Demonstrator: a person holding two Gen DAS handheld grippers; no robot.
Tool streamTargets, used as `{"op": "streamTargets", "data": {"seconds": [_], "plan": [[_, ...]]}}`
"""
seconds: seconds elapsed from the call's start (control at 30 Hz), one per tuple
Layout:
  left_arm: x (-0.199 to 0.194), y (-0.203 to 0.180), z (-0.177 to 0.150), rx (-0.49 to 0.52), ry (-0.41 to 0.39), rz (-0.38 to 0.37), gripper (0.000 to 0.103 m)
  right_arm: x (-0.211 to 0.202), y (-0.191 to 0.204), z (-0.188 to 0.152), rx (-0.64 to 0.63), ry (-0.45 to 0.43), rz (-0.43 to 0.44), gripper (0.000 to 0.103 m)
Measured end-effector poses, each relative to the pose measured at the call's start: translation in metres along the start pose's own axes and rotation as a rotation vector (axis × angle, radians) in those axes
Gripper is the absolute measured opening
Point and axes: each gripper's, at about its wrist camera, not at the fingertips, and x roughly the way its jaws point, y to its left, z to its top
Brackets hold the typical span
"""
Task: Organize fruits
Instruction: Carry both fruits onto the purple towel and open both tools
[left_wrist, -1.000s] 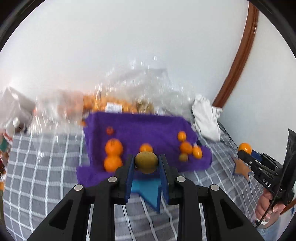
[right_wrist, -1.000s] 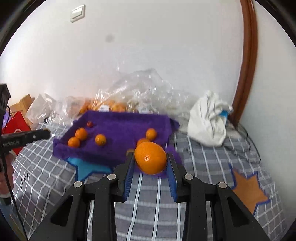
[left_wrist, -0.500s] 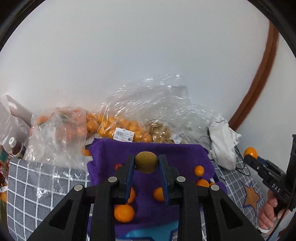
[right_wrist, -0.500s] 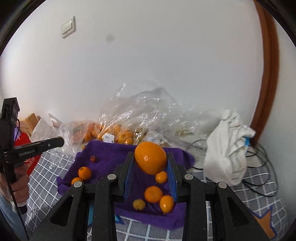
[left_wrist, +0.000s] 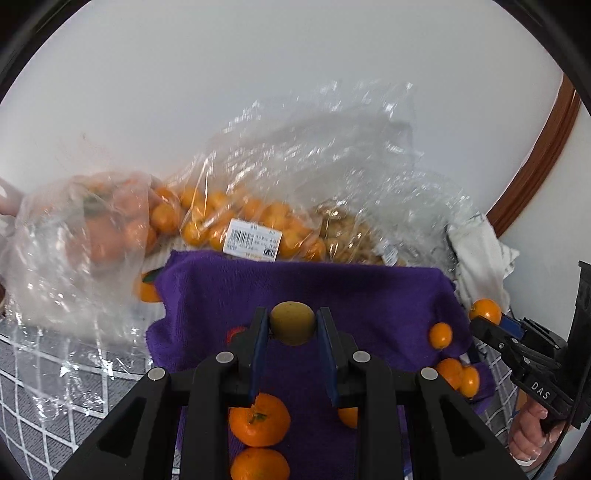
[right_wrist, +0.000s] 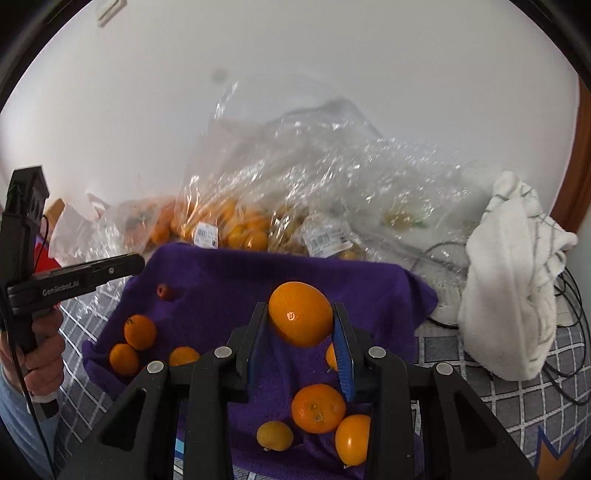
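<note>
The left gripper (left_wrist: 292, 325) clamps a yellow-green fruit (left_wrist: 292, 322) between its blue-padded fingers (left_wrist: 258, 343), held over the purple cloth (left_wrist: 369, 295). The right gripper (right_wrist: 300, 325) pinches a large orange (right_wrist: 300, 313) the same way, also above the cloth (right_wrist: 229, 280).

On the cloth, seen from the left wrist, two oranges (left_wrist: 259, 419) lie one behind the other under the left gripper, near the cloth's front edge, and a small red fruit (left_wrist: 234, 332) peeks out just left of the finger. Toward the cloth's right edge sit a few small oranges (left_wrist: 440, 335). From the right wrist, three more (right_wrist: 318, 408) cluster at the cloth's near right part (the smallest is yellowish).

Behind the cloth, against the white wall (left_wrist: 258, 74), lie clear plastic bags (left_wrist: 236, 218) full of oranges, one with a barcode label (left_wrist: 253, 242). Right of the cloth a white towel (right_wrist: 513, 291) is heaped on the grey checked bedspread (right_wrist: 517, 387), with black cables (right_wrist: 569, 350) beside it.
</note>
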Motion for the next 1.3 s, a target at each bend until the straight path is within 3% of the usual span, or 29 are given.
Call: {"op": "streamTargets", "data": {"seconds": [0.47,1.3], "plan": [[0.033,0.005,-0.007,-0.003,0.114,-0.052,0.025,0.034,0.009,-0.016,-0.039,0.080,0.043,0.034],[0.063,-0.001,-0.018,0.025,0.216,0.018,0.025,0.063,0.012,-0.025,-0.061,0.166,-0.044,0.034]]}}
